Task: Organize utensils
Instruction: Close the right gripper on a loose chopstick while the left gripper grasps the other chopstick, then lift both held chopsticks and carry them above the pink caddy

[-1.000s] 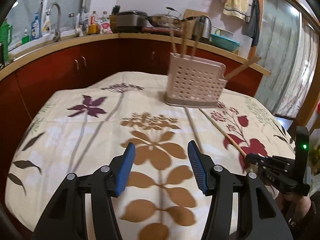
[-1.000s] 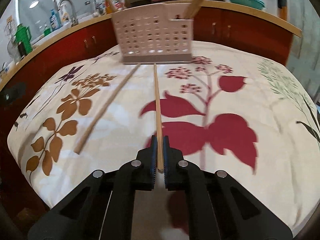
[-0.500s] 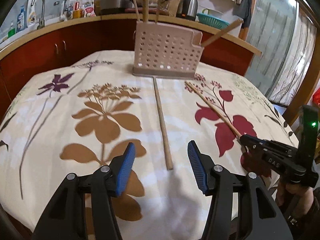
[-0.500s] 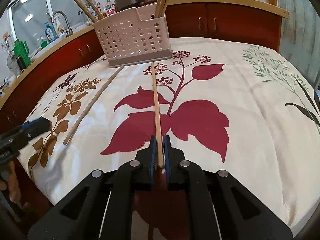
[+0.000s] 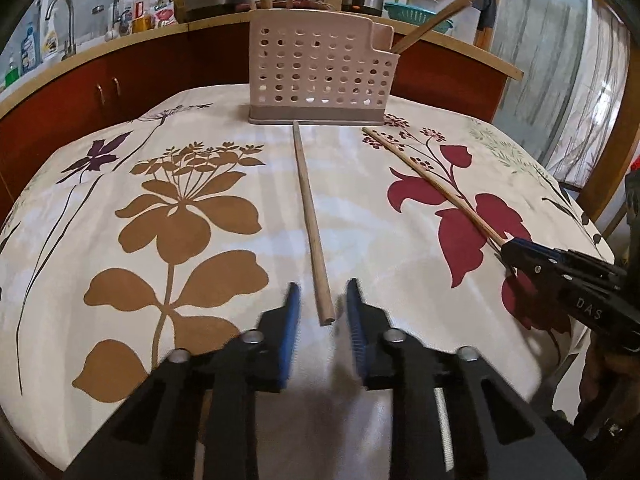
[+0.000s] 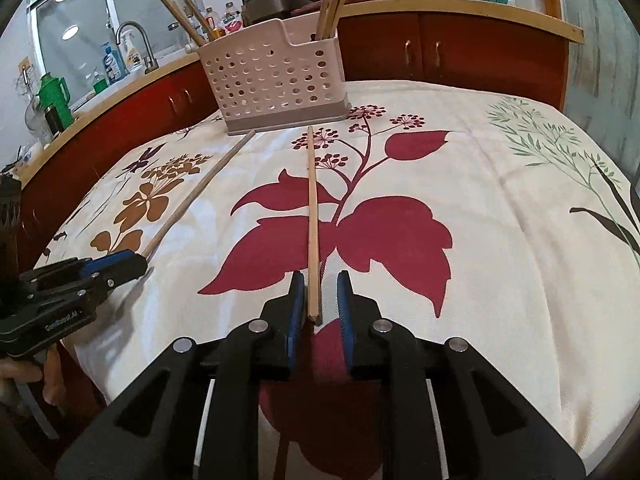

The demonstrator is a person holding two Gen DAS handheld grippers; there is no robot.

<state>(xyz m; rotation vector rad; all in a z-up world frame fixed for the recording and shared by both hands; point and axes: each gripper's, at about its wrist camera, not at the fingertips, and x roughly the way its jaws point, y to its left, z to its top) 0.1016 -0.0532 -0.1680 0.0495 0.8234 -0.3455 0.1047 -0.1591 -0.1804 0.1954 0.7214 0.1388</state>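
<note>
Two wooden chopsticks lie on the flowered tablecloth, both pointing at the perforated beige utensil holder (image 5: 320, 76) (image 6: 276, 84), which has several chopsticks standing in it. The thicker chopstick (image 5: 308, 208) (image 6: 200, 190) ends between the blue pads of my left gripper (image 5: 322, 292). Those jaws are closing, with a gap still on both sides of the stick. The thinner chopstick (image 6: 312, 208) (image 5: 436, 188) ends between the pads of my right gripper (image 6: 320, 280). Those jaws are opening; the stick lies by the left pad, clear of the right one.
The table (image 5: 100, 184) drops off just below both grippers. Red cabinets under a wooden counter (image 5: 132, 40) run behind it, carrying a sink tap, bottles, a kettle and pots. A hand shows behind each gripper in the other's view.
My left gripper came forward and down to the thick chopstick's near end, and its jaws narrowed around it. My right gripper's jaws, clamped on the thin chopstick before, have parted.
</note>
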